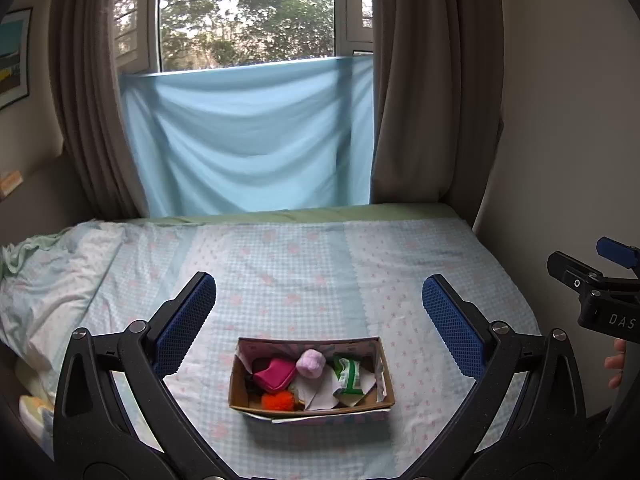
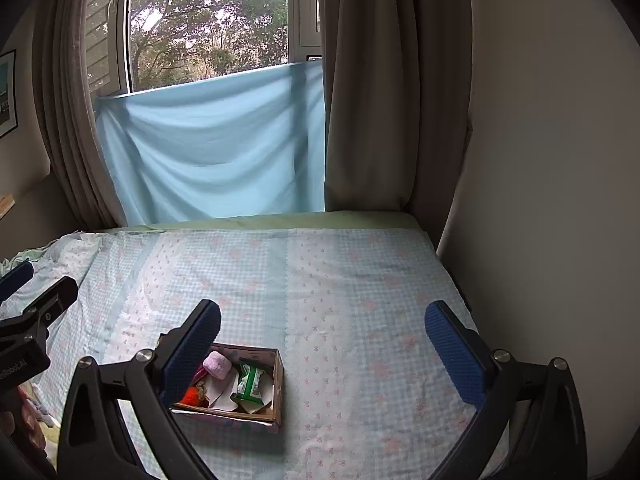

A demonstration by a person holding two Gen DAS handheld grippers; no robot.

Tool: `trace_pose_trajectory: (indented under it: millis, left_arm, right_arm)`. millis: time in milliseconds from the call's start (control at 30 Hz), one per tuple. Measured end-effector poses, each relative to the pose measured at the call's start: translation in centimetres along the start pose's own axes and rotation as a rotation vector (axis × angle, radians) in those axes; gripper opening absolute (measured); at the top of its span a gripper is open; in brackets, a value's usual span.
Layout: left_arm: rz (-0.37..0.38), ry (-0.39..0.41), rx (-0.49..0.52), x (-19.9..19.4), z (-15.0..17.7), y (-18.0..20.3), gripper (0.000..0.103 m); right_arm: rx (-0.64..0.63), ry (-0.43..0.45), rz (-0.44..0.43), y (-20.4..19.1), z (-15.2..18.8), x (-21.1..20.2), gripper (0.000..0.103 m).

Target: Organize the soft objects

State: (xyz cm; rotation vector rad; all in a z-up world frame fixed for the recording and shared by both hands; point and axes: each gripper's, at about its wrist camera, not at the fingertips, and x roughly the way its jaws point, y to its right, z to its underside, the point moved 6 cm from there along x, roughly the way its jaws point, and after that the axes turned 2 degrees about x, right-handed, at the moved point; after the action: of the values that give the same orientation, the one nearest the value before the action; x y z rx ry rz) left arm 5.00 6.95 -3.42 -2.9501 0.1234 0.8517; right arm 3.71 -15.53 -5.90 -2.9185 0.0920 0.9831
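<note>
A small cardboard box rests on the bed. Inside it lie a magenta pouch, a pale pink puff, an orange pompom, a green-and-white packet and white paper. My left gripper hovers above the box, open and empty. My right gripper is also open and empty, right of the box; its left finger hides the box's left part. Each gripper shows at the edge of the other's view.
The bed's checked sheet stretches to a wall on the right. A crumpled pillow lies at the left. Grey curtains and a light blue cloth hang at the window behind. A hand holds the right gripper.
</note>
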Motion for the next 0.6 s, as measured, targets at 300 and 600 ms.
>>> trace_pose_trajectory:
  millis: [300, 600]
  left_arm:
    - [-0.014, 0.005, -0.01, 0.07, -0.03, -0.78, 0.103]
    - [-0.018, 0.013, -0.013, 0.28, -0.03, -0.88, 0.103]
  right_arm:
    - [-0.011, 0.0, -0.013, -0.33, -0.17, 0.33, 0.102]
    - [-0.008, 0.002, -0.01, -0.41, -0.32, 0.4, 0.102]
